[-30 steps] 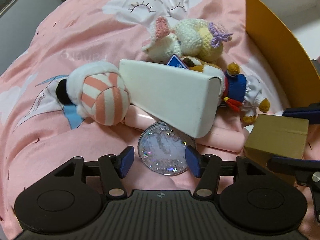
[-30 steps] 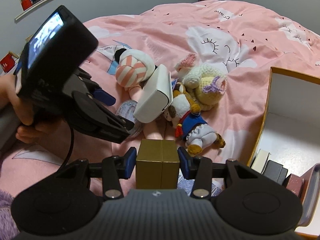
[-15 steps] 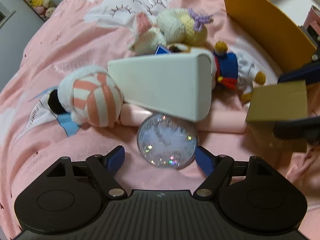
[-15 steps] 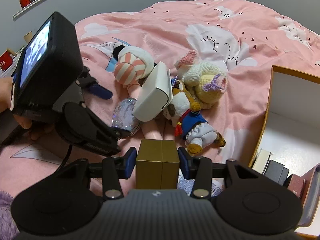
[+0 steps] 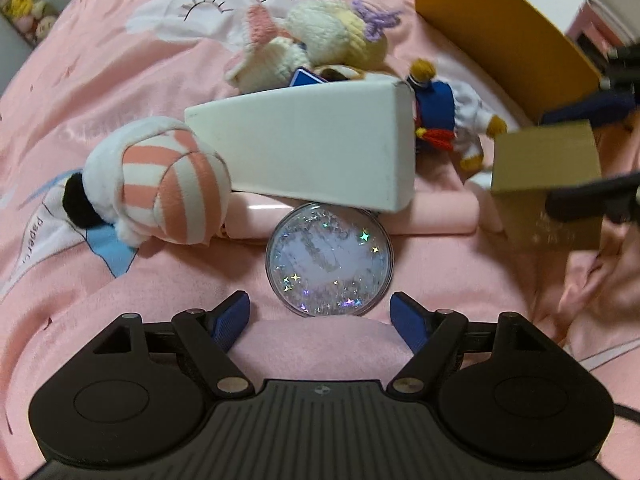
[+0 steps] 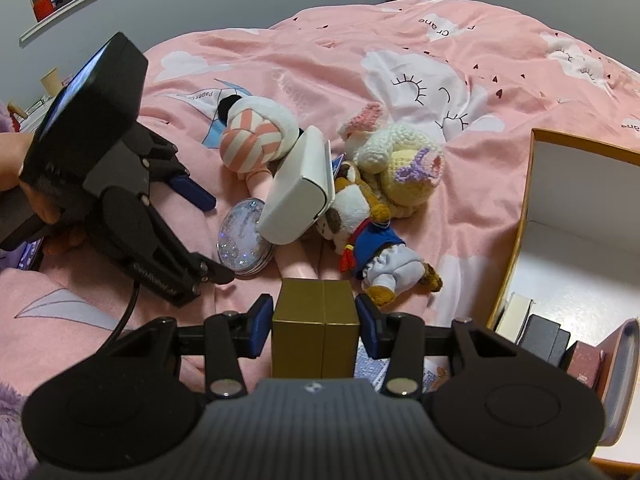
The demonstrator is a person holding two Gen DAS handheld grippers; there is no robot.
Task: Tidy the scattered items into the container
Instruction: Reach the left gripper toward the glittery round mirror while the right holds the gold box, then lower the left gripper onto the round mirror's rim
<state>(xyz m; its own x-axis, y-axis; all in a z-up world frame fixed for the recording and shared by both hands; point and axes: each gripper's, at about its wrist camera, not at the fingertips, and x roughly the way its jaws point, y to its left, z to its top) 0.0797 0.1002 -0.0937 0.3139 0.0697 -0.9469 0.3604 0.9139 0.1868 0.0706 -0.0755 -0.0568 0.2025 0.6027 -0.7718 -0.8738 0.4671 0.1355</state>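
gripping the gold box [image 6: 315, 330], right gripper [image 6: 315, 320]; left gripper [image 5: 320, 316] spread before glitter disc [image 5: 330, 259].

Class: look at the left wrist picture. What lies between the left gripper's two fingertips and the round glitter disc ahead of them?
Only bare pink blanket. In the left wrist view, the left gripper is open, and the glitter disc sits just beyond its fingertips, untouched.
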